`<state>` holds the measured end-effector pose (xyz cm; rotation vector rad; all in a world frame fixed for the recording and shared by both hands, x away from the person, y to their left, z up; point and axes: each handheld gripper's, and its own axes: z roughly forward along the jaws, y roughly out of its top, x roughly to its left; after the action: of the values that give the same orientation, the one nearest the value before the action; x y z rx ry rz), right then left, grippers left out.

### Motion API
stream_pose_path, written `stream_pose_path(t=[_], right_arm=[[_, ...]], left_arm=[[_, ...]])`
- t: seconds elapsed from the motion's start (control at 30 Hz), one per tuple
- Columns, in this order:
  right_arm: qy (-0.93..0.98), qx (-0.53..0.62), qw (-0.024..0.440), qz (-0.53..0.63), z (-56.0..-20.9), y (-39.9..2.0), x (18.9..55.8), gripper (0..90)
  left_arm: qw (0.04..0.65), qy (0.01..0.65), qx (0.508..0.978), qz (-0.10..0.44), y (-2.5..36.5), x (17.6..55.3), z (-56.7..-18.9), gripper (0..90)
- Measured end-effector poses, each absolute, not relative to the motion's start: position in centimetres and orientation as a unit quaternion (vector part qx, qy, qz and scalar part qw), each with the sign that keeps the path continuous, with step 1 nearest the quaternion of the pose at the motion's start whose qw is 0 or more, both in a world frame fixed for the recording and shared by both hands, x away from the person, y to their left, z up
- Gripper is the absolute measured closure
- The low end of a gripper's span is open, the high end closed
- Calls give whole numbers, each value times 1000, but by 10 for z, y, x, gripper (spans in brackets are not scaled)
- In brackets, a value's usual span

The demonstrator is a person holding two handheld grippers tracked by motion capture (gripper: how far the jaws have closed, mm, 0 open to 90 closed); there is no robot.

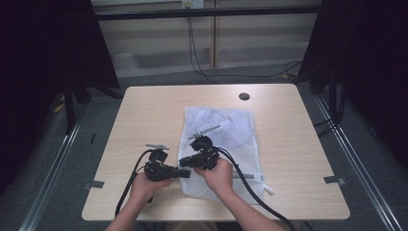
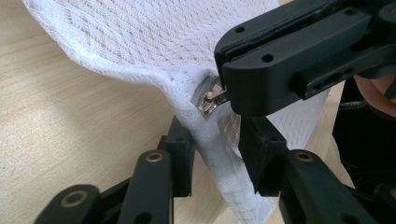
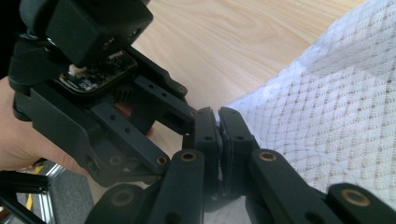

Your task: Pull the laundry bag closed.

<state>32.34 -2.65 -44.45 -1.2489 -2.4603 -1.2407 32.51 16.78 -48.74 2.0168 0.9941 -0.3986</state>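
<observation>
A white mesh bag (image 1: 226, 130) lies flat on the wooden table (image 1: 144, 110), right of centre. Both grippers meet at its near left edge. My right gripper (image 3: 218, 116) is shut, and the left gripper view shows its jaw tips (image 2: 223, 91) pinching the bag's small metal zipper pull (image 2: 209, 99), lifting the edge slightly. My left gripper (image 2: 217, 149) sits just below, jaws apart, with the bag's thick white hem (image 2: 210, 154) running between them; one jaw touches it, the other stands slightly off. A hand holds each gripper (image 1: 185, 172).
A small dark round hole (image 1: 244, 96) sits near the table's far edge. Black cables (image 1: 250, 190) trail from both grippers toward the near edge. Bare wood lies left of the bag. Dark curtains and metal floor rails flank the table.
</observation>
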Motion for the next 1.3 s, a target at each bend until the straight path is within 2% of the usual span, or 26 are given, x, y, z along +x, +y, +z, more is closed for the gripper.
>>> stream_pose_path(t=[0.3, 0.43, 0.63, 0.67, 0.8, 1.03, 1.3], right_arm=[[-808, -413, 63, -415, -443, -27, 323, 872], [-808, -413, 64, -415, -443, -27, 323, 871], [-808, -414, 63, -415, -442, -28, 323, 871], [-807, -413, 62, -418, -441, -29, 323, 871], [-805, -413, 64, -420, -441, -31, 323, 871], [-803, -415, 72, -422, -442, -33, 322, 872], [-798, -419, 81, -426, -445, -39, 322, 873]], left_arm=[[424, 394, 800, -156, 166, 324, -487, 646], [429, 391, 799, -159, 166, 325, -488, 680], [435, 402, 788, -170, 166, 326, -488, 783], [436, 403, 787, -170, 167, 326, -487, 851], [431, 417, 778, -187, 170, 328, -486, 878], [418, 428, 775, -206, 172, 330, -484, 882], [414, 431, 777, -196, 172, 330, -484, 884]])
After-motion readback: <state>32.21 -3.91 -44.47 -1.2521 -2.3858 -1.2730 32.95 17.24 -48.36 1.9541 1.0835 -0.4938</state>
